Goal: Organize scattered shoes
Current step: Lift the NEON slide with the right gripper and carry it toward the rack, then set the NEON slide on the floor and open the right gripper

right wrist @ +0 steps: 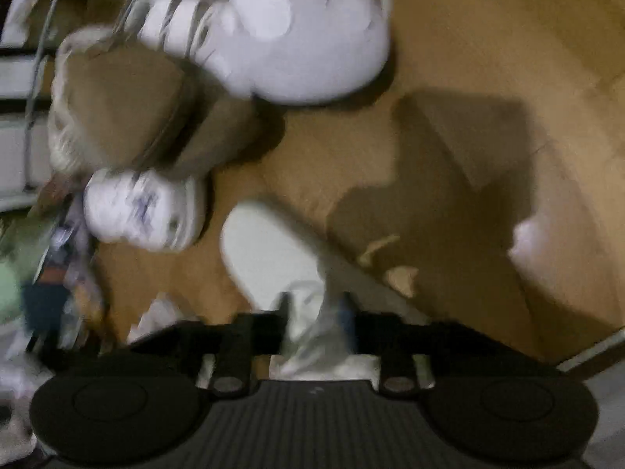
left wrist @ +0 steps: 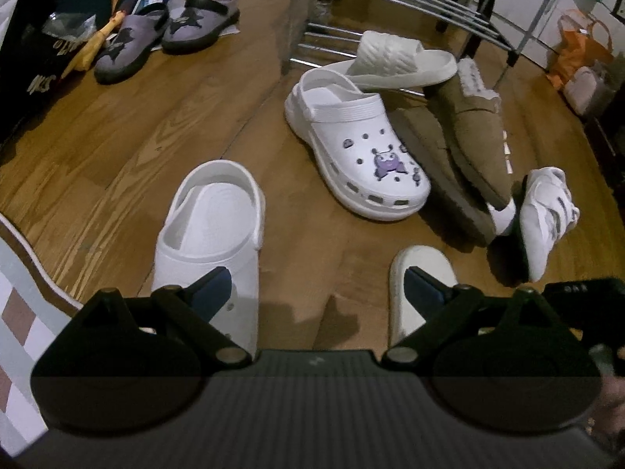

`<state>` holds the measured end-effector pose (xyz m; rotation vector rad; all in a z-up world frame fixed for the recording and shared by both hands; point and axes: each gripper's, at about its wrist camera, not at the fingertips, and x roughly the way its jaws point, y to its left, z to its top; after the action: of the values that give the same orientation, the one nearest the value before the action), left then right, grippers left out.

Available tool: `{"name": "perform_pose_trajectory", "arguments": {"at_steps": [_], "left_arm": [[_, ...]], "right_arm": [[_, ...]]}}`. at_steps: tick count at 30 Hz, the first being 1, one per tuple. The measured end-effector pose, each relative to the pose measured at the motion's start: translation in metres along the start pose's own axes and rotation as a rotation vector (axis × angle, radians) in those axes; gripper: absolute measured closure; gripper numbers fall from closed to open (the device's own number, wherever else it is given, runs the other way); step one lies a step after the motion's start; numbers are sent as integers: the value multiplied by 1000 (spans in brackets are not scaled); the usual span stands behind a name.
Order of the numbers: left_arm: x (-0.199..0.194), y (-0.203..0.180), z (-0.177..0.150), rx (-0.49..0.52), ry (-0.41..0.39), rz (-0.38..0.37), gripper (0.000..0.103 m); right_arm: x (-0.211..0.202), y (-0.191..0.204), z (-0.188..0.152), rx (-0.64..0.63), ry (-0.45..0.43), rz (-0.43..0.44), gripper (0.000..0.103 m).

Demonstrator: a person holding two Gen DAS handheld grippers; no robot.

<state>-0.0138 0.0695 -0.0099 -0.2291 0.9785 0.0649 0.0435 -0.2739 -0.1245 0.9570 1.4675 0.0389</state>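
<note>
My left gripper point(left wrist: 317, 293) hangs open over bare wooden floor with nothing between its fingers. A plain white clog point(left wrist: 211, 226) lies just to its left and a white slide point(left wrist: 422, 269) just to its right. Beyond them a heap holds a white clog with purple charms point(left wrist: 359, 144), a second white slide point(left wrist: 398, 58), brown fleece slippers point(left wrist: 465, 133) and a white sneaker point(left wrist: 547, 215). In the blurred right wrist view, my right gripper point(right wrist: 316, 312) has the white slide's point(right wrist: 269, 258) strap between its fingers. The blur hides whether the pads press on it.
A metal shoe rack point(left wrist: 390, 0) stands behind the heap. A pair of purple clogs point(left wrist: 156, 35) sits far left beside dark bags and clutter. A tiled mat edge point(left wrist: 23, 293) lies at the lower left. An orange bag point(left wrist: 578, 47) is at the far right.
</note>
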Motion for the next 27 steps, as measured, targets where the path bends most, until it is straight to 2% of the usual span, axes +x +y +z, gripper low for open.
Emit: {"name": "perform_pose_trajectory", "arguments": {"at_steps": [2,4,7,9,11,14,19,22,24,27], "left_arm": [[-1,-6,1,8,-3,1,7],[-1,-10,1,20,-1,-5,7],[0,-18,1,42,5,-3,7],[-1,-22,0,53,7,2,7],[-2,-23,-1,57,7,11,7],[-3,-24,-4,73,14,19,7],[1,-29,-10,96,41,13,7],[1,-40,-15,184,50,21,7],[2,-46,-17,233,64,29,7],[0,-63,-22,411,105,17,7]], "right_arm": [[-5,2,-9,-146,10,-17,40],[-6,6,-22,-277,12,-84,37],[10,13,-39,-402,51,-177,40],[19,12,-42,-357,65,-129,44],[27,10,-39,-285,91,-65,54],[26,7,-38,-268,105,-31,55],[-7,3,-34,-296,-39,-56,45],[-23,8,-31,-330,-135,-60,45],[-33,18,-34,-387,-222,-100,45],[-47,29,-39,-465,-309,-151,44]]}}
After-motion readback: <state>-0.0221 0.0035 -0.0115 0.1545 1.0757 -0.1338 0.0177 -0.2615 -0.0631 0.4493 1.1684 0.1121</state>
